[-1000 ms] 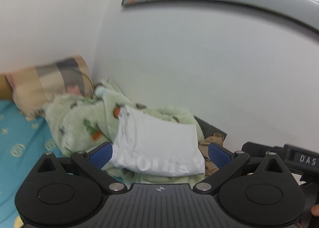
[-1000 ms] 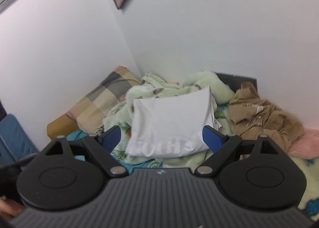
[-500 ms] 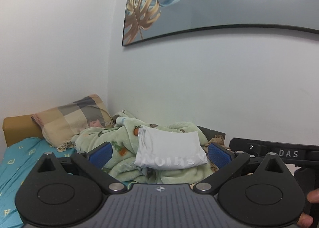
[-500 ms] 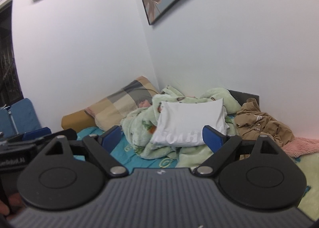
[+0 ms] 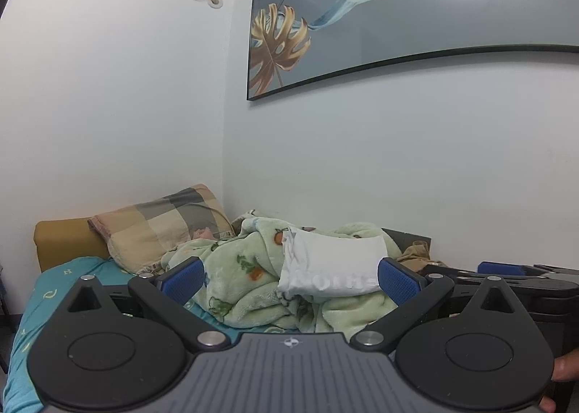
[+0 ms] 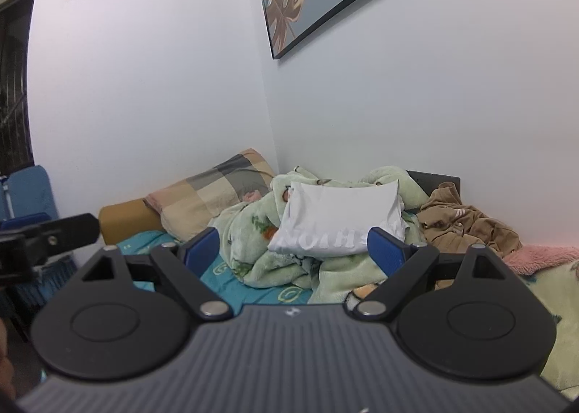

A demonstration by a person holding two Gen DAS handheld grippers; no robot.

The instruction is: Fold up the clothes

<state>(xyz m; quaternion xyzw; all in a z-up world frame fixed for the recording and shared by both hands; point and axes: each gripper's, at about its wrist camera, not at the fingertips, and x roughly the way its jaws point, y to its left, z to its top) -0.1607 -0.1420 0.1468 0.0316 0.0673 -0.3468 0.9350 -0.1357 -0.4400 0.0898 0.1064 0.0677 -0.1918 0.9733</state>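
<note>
Folded white T-shirt [image 6: 336, 217] sat on the green blanket [image 6: 253, 239] at the bed's wall edge; left tongs [image 5: 289, 275] and right tongs [image 6: 293, 245] gaped empty; crumpled brown garment [image 6: 466, 228] looked likeliest next.

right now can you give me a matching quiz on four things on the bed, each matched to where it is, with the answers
Things:
1. folded white t-shirt with lettering
2. crumpled brown jacket
3. checked tan and grey pillow
4. fluffy pink fabric

Places:
A. far right edge of the bed in the right wrist view
B. resting on top of the pale green fleece blanket
C. in the corner by the two walls, against the mustard headboard
D. against the wall, right of the blanket

Pairs: 1-B, 2-D, 3-C, 4-A
</note>
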